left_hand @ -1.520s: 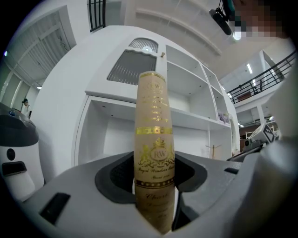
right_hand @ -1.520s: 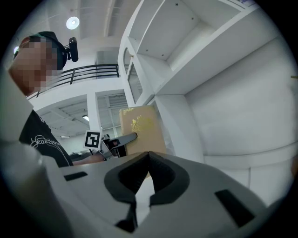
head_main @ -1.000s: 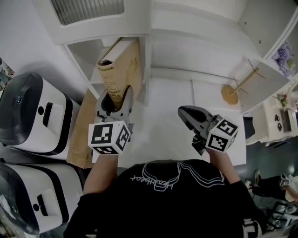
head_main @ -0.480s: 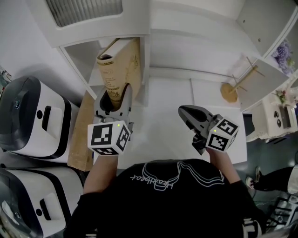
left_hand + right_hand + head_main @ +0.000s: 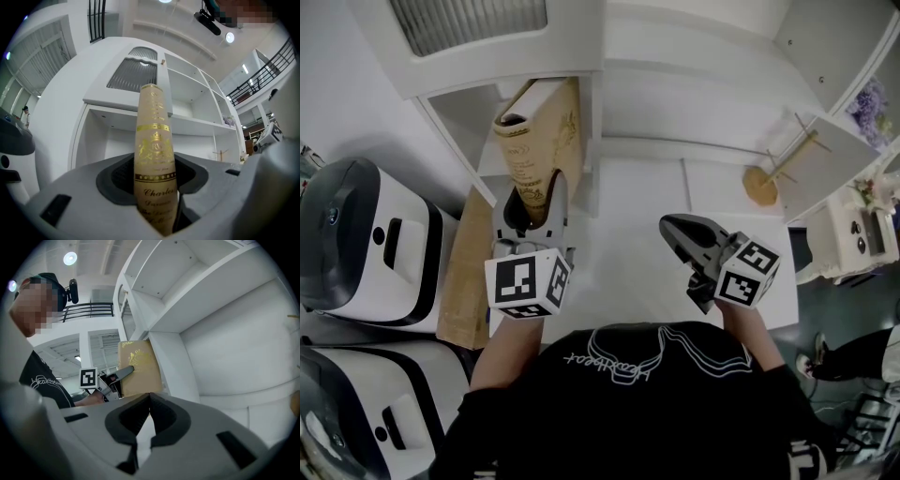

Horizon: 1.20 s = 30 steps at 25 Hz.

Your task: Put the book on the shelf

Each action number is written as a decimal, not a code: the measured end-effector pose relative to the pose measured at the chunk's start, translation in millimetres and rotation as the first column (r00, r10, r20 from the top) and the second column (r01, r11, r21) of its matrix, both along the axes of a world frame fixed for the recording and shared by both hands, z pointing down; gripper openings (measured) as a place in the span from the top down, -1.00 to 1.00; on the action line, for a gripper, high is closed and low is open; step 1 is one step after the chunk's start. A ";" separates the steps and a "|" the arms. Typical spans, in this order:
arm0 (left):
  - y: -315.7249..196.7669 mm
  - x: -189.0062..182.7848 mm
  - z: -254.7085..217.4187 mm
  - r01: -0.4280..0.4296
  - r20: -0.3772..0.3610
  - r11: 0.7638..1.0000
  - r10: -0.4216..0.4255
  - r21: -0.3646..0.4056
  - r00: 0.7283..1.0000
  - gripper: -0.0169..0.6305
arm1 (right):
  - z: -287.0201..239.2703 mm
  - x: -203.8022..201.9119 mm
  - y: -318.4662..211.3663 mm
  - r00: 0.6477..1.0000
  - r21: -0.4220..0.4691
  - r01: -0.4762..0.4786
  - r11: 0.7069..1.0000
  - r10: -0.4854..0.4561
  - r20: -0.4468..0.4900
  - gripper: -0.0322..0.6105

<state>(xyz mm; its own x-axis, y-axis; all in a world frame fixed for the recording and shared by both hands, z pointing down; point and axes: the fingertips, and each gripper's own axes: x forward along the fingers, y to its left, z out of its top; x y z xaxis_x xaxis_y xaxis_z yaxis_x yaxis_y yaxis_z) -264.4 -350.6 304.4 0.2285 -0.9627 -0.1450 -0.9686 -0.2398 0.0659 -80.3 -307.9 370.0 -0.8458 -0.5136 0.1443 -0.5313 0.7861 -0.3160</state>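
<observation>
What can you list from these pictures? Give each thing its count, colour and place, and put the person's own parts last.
book: one, tan with gold print, upright at the shelf's left compartment
shelf: one, white, in front of the person
machines: two, white and black, at the person's left
board: one, brown, low down between the machines and the shelf
stand: one, wooden, on the shelf to the right
flowers: one bunch, purple, far right
shirt: one, black, on the person
left gripper: one, grey, jaws closed on the book's spine
right gripper: one, grey, jaws together, empty, held out to the right of the book
</observation>
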 end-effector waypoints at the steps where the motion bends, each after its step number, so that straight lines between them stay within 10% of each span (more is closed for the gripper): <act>1: 0.2 0.1 0.1 0.006 -0.001 1.000 -0.006 0.005 1.000 0.34 | 0.3 0.7 0.0 1.000 0.000 -0.003 1.000 0.003 -0.001 0.88; 30: -67.0 10.0 17.9 0.058 0.039 0.997 -0.056 -0.054 0.998 0.34 | 27.9 5.7 -18.5 0.999 -0.067 -0.025 0.997 0.027 0.027 0.88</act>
<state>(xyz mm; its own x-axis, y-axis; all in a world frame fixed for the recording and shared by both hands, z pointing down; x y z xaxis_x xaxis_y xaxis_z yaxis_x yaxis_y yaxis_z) -254.4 -417.6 322.3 0.1771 -0.9806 -0.0836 -0.9827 -0.1809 0.0407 -74.6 -326.4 397.9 -0.8365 -0.5254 0.1555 -0.5414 0.7491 -0.3818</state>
